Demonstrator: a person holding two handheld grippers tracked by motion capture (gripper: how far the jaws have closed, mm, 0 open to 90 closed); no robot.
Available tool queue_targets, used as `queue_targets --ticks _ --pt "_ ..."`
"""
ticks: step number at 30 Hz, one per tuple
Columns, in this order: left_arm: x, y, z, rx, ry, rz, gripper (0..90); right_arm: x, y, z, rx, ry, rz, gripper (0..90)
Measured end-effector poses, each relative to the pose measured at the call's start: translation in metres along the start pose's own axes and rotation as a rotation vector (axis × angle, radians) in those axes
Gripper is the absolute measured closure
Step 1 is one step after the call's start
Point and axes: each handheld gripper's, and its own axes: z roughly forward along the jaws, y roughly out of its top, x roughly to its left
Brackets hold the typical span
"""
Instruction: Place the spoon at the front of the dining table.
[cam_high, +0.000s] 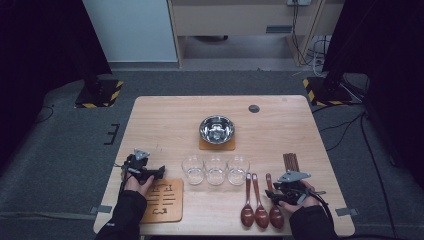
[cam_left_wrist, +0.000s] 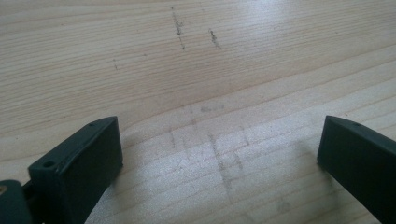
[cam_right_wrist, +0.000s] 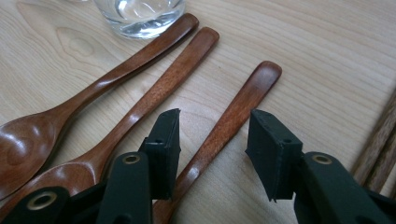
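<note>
The table (cam_high: 165, 120) is evenly lit from above while dark surroundings are left at both sides, soft shadows are cast beneath the jaws, and near edges are blurred.

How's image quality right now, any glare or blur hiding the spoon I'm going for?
Right gripper view: spoon handle sharp between the open jaws; the glass glints. High view: dim and soft, steel bowl shines. Left gripper view: even light on the table, slightly soft.

On the table (cam_high: 165, 120) lie three wooden spoons (cam_high: 260, 202), three clear glasses (cam_high: 215, 169) in a row, one steel bowl (cam_high: 217, 129) on one coaster (cam_high: 217, 145), one slotted wooden board (cam_high: 163, 200), and a bundle of chopsticks (cam_high: 291, 161) (too small to count)
</note>
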Motion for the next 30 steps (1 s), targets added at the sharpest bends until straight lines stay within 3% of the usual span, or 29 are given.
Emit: queue_targets --ticks 8,18,24,27,30 --pt "0.0 0.0 0.0 0.0 0.0 0.0 0.0 0.0 0.0 0.004 0.036 -0.013 -0.003 62.3" --pt "0.0 0.0 0.0 0.0 0.0 0.0 0.0 -0.004 0.011 0.014 0.02 -0.045 0.004 72.5" --pt "0.0 0.0 0.0 0.0 0.0 0.0 0.0 -0.009 0.012 0.015 0.005 -0.052 0.009 70.7" --pt "0.0 0.0 0.0 0.0 0.0 0.0 0.0 -0.008 0.011 0.01 -0.026 -0.045 0.024 66.0" --pt "0.0 0.0 0.0 0.0 0.0 0.0 0.0 -0.006 0.008 0.005 -0.029 -0.046 0.02 67.1"
